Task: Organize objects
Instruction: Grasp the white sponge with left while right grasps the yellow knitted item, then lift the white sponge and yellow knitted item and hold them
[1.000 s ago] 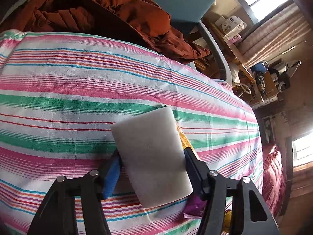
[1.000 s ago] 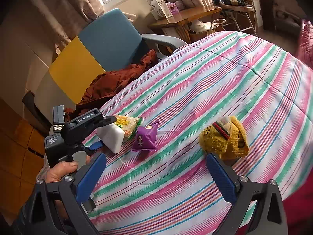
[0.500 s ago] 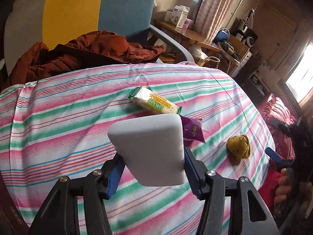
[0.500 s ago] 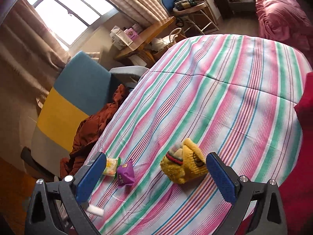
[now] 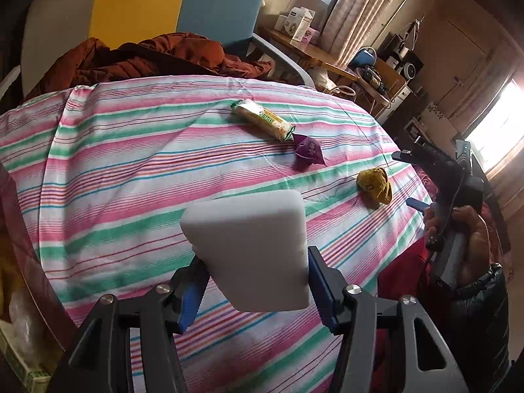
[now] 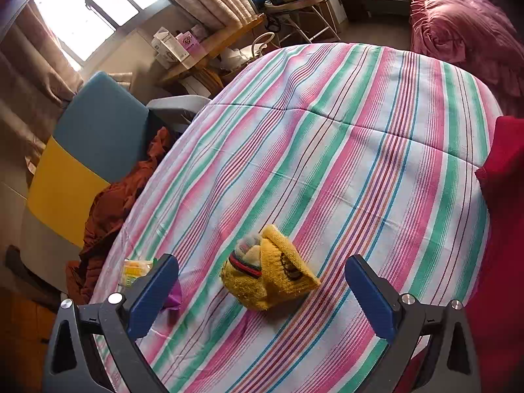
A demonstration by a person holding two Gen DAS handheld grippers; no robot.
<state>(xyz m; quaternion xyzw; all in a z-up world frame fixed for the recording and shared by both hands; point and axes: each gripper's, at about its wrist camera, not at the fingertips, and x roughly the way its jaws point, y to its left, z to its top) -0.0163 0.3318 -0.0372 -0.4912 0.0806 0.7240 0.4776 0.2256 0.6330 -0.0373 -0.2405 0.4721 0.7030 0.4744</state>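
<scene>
My left gripper (image 5: 255,281) is shut on a white foam block (image 5: 250,249), held up above the striped cloth (image 5: 131,163). Further off on the cloth lie a yellow-green snack packet (image 5: 262,119), a purple sachet (image 5: 308,150) and a yellow knitted hat (image 5: 375,185). In the right wrist view my right gripper (image 6: 262,294) stands wide open, its blue pads either side of the yellow knitted hat (image 6: 268,273) and apart from it. The snack packet (image 6: 134,270) and purple sachet (image 6: 173,296) show beside its left finger. A person's hand holds the right gripper (image 5: 414,180) at the table's right edge.
A blue and yellow armchair (image 5: 183,9) with a rust-brown jacket (image 5: 147,55) stands behind the table. A wooden side table (image 6: 209,55) with boxes is by the window. A pink quilt (image 6: 465,19) lies at far right, a red cloth (image 6: 504,196) at the table's edge.
The left gripper has lifted the foam block off the cloth and drawn back, so the packets and hat come into view. The right gripper swung toward the yellow hat, now centred between its pads.
</scene>
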